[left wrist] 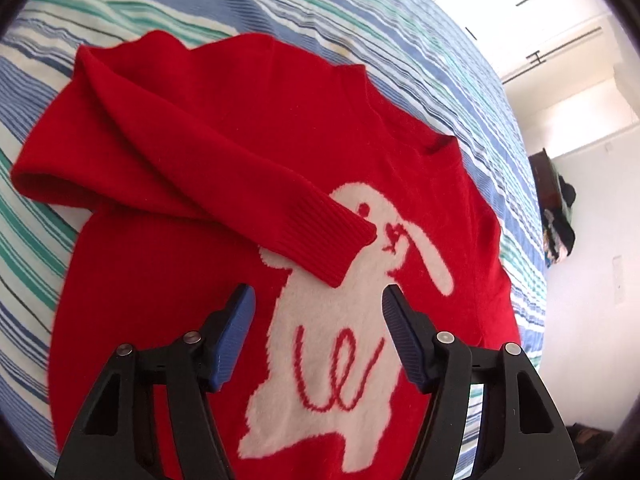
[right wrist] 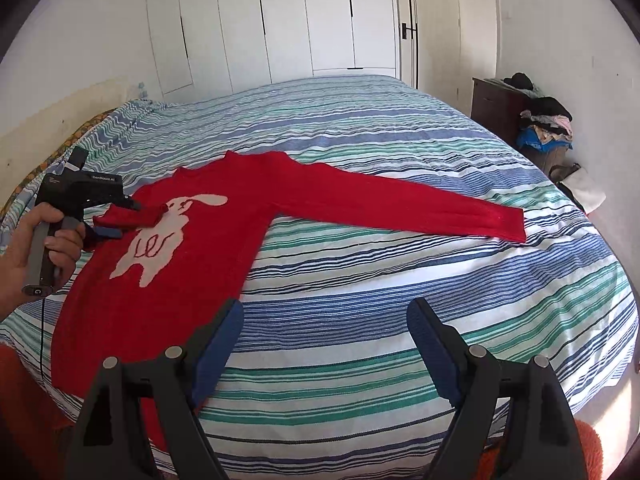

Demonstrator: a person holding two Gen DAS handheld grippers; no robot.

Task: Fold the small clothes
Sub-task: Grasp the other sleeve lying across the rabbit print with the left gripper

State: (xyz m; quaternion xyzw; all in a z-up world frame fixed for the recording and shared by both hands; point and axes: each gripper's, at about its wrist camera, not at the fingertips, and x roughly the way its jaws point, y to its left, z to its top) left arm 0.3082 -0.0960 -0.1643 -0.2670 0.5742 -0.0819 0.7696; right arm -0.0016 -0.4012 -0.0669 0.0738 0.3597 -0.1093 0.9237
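Right gripper (right wrist: 320,344): jaws wide apart and empty, hanging over the striped bedspread (right wrist: 400,292) just off the hem side of the red sweater (right wrist: 120,312).
Left gripper (left wrist: 318,300): jaws partly open, nothing between the pads, poised above the white rabbit motif (left wrist: 332,360); a hand (right wrist: 28,240) grips its handle at 9 o'clock in the right wrist view.
Folded sleeve (left wrist: 192,160): laid across the chest, its ribbed cuff (left wrist: 328,240) at 12 o'clock from the left gripper, lying on the rabbit.
Outstretched sleeve (right wrist: 400,208): lies flat, long axis running from 11 o'clock out to 2 o'clock of the right gripper.
Nearer hand: the right, by my judgement; the far cuff (right wrist: 508,224) at 1 o'clock looks like the next pickup.
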